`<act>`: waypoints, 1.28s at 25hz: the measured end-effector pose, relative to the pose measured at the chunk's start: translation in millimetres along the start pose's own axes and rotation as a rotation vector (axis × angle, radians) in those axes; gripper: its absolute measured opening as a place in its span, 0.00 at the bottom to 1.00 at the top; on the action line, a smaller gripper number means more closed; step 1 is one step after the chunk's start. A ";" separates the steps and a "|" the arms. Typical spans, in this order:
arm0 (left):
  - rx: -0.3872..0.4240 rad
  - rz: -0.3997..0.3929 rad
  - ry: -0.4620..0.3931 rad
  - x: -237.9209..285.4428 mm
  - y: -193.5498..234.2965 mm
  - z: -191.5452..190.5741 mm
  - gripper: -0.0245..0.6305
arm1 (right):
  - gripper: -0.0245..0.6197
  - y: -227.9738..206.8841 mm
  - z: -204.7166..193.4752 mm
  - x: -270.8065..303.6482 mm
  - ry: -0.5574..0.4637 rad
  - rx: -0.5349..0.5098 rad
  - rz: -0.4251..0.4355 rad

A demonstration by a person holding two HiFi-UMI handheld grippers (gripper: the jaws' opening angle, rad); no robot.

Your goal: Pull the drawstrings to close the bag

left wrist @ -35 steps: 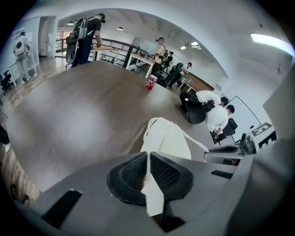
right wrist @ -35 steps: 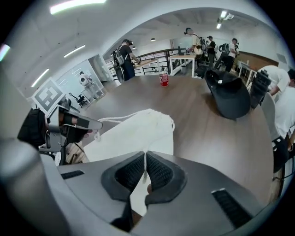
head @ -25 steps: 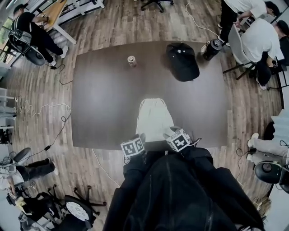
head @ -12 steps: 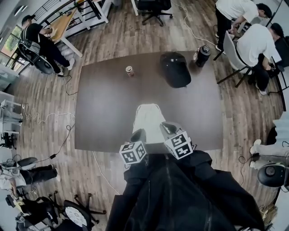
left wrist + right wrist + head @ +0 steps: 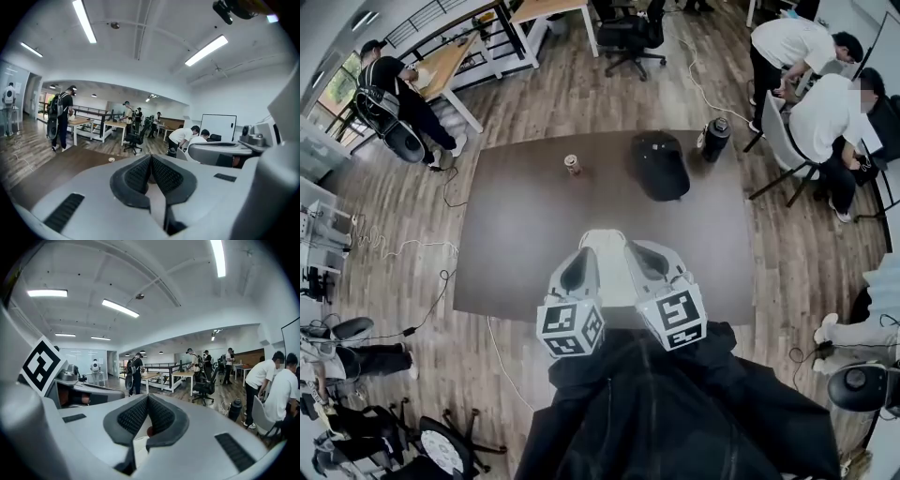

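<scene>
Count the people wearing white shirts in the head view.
2, both at the upper right: the farther person bent forward, the nearer person by a chair. Others may be out of frame.

Black jacket (image 5: 675, 412), long sleeves. Left gripper (image 5: 587, 251), right gripper (image 5: 632, 249): pale grey shells, black ribbed pads (image 5: 137, 174), black-and-white marker cubes (image 5: 570, 328).

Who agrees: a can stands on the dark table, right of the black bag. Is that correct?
No. The head view shows the can standing on the dark table left of the black bag, not right.
</scene>
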State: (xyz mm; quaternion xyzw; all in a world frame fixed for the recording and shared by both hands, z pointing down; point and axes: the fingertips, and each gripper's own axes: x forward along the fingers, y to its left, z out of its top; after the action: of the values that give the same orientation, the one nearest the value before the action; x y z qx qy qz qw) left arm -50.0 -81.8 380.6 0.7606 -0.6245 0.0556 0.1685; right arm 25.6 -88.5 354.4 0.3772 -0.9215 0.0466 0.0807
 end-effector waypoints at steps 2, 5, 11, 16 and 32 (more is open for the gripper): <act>0.028 -0.001 -0.037 -5.2 -11.0 15.9 0.10 | 0.07 -2.1 12.3 -7.7 -0.031 -0.004 -0.003; 0.060 -0.004 -0.079 -11.3 -24.7 32.5 0.10 | 0.07 -2.7 26.9 -16.2 -0.073 -0.012 -0.002; 0.053 -0.022 -0.129 -23.5 -34.0 56.5 0.10 | 0.07 4.3 47.7 -22.8 -0.132 -0.011 0.000; 0.069 -0.016 -0.135 -25.8 -37.8 60.0 0.10 | 0.07 3.0 53.9 -26.3 -0.156 -0.008 0.000; 0.078 -0.024 -0.126 -27.7 -43.9 55.2 0.10 | 0.07 0.8 52.9 -31.4 -0.151 -0.012 -0.019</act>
State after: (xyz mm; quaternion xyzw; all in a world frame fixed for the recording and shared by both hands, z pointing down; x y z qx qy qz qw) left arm -20.4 -66.9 312.4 0.7761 -0.6220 0.0300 0.0996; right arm 41.1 -74.1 296.6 0.3877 -0.9216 0.0118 0.0136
